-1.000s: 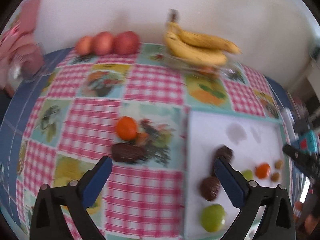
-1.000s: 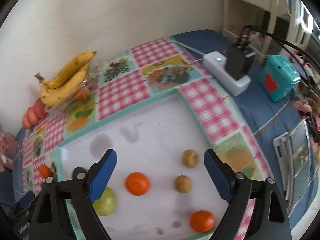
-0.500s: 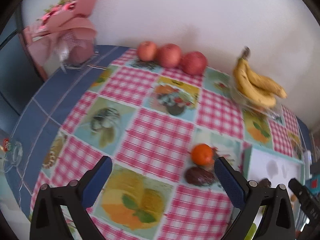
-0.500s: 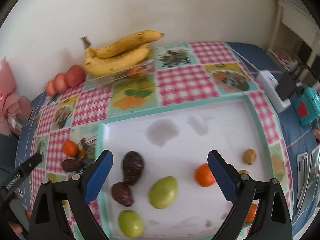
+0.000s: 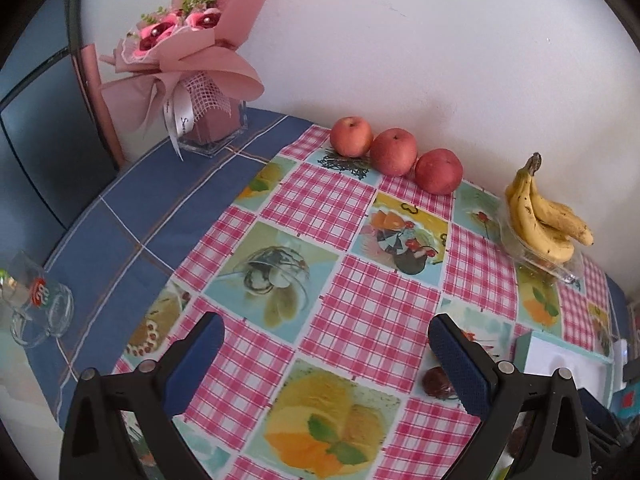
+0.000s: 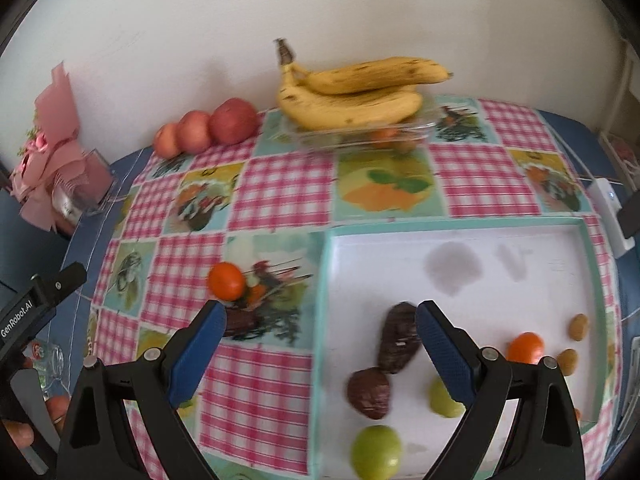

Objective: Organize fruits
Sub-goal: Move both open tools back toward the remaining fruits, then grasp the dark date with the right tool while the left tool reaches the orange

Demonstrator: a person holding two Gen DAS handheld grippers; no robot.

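A white tray [image 6: 552, 248] on the checked cloth holds two dark brown fruits [image 6: 398, 338], two green fruits [image 6: 376, 452], an orange [image 6: 525, 347] and small brown fruits [image 6: 579, 326]. On the cloth to its left lie an orange [image 6: 226, 281] and a dark brown fruit [image 6: 239, 319], which also shows in the left wrist view [image 5: 437, 383]. Three red apples [image 5: 394, 151] and a banana bunch [image 5: 544, 220] stand by the wall. My right gripper [image 6: 320, 344] is open and empty above the tray's left edge. My left gripper [image 5: 324, 360] is open and empty over the cloth.
A pink bouquet in a clear vase [image 5: 192, 80] stands at the back left. A drinking glass [image 5: 36, 304] lies on the blue cloth at left. A white power strip [image 6: 612, 216] sits right of the tray. The bananas rest on a clear plastic box [image 6: 360, 132].
Both grippers have swung left. The left view now looks at the bouquet and apples, with the tray almost out of sight. The right view now takes in the loose orange and dark fruit.
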